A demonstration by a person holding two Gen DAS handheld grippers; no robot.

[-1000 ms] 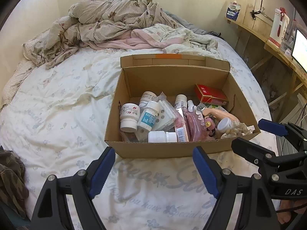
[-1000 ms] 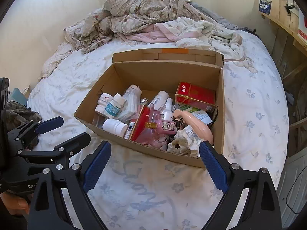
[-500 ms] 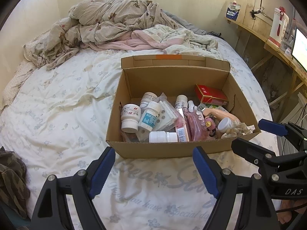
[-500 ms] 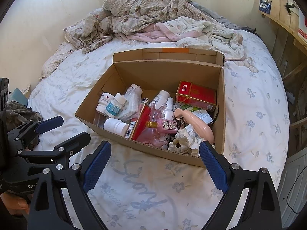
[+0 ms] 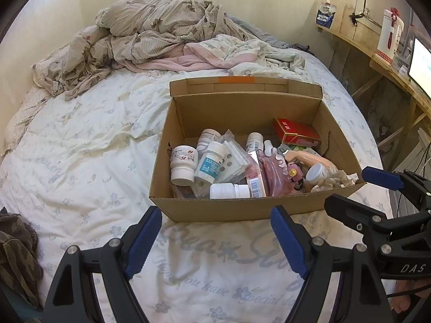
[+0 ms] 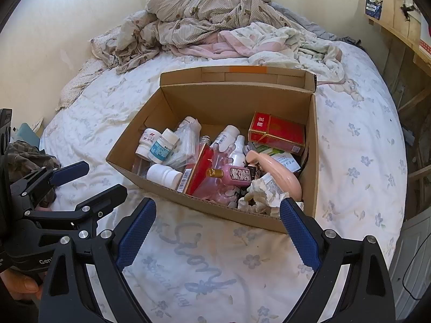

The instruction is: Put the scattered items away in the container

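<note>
The cardboard box [image 5: 237, 210] sits on the bed [image 5: 80, 161] just ahead of me, already full of light pill bottles [image 5: 184, 165] and a fragile-looking pink glass bottle [image 6: 231, 173]. My left gripper [image 5: 215, 239] and right gripper [image 6: 218, 231] both have jaws apart, holding nothing. The box walls look thin and bendy; I'd grip a rim near a corner.

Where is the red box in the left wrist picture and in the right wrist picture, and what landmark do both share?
Left wrist: the red box lies in the carton's far right corner, right of picture centre.
Right wrist: the red box is again at the far right inside the carton, a little above centre.
Shared landmark: the orange tape on the back flap.
</note>
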